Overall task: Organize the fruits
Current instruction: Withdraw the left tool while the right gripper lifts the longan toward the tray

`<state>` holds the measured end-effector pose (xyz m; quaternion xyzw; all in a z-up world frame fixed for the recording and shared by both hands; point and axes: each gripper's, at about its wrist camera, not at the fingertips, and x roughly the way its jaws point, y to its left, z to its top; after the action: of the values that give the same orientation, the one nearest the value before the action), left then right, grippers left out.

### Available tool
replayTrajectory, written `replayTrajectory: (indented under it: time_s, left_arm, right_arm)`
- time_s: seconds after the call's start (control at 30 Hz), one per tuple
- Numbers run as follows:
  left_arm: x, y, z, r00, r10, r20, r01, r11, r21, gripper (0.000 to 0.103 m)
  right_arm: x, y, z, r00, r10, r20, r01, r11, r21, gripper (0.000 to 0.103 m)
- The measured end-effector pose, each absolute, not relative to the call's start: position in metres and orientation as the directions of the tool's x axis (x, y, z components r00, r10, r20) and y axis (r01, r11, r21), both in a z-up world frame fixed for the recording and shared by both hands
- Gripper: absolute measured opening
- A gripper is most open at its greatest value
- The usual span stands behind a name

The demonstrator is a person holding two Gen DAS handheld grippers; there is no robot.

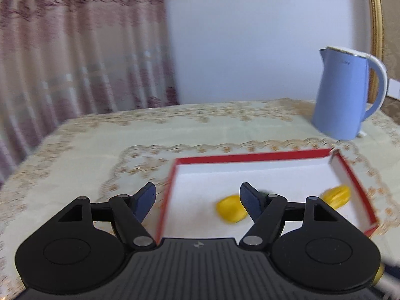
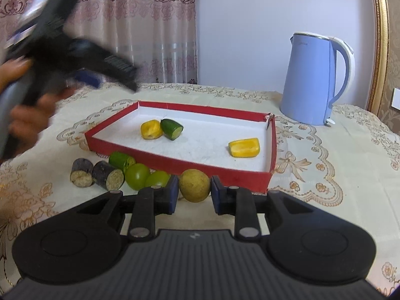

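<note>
The right gripper [image 2: 194, 195] has its fingers apart around the round yellow fruit [image 2: 195, 185] by the tray's [image 2: 175, 167] near edge, ready to squeeze, while the left gripper [image 1: 197, 200] hangs apart, empty.

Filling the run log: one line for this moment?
left claw open over red tray | right claw open around yellow-brown fruit | three pieces in tray

A counter [image 2: 312, 155] under a cream, gold-patterned cloth carries a red-walled tray [image 2: 180, 161], a blue kettle [image 2: 315, 80] behind it (right side), and along the tray's near wall two dark cut pieces [image 2: 97, 172], green fruits [image 2: 137, 172] and a yellowish round fruit [image 2: 195, 185].
</note>
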<state>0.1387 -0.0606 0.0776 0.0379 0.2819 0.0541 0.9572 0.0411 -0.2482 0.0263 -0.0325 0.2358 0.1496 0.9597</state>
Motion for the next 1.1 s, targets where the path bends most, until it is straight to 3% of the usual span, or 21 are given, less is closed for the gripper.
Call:
replayTrajectory:
  time_s: [0.13, 0.47, 1.1]
  left_arm:
    - [0.116, -0.052, 0.061, 0.821, 0.184, -0.541, -0.125, 0.982, 0.144, 0.079]
    - [0.103, -0.023, 0.036, 0.763, 0.229, -0.604, -0.2, 0.973, 0.116, 0.079]
    - [0.1, -0.003, 0.022, 0.734, 0.257, -0.628, -0.243, 0.964, 0.11, 0.079]
  right_arm:
    - [0.044, -0.245, 0.029, 0.845, 0.282, -0.454, -0.311, 0.95, 0.012, 0.026]
    - [0.049, -0.235, 0.032, 0.848, 0.293, -0.442, -0.323, 0.946, 0.007, 0.026]
    - [0.077, -0.236, 0.04, 0.864, 0.277, -0.421, -0.299, 0.954, 0.015, 0.026]
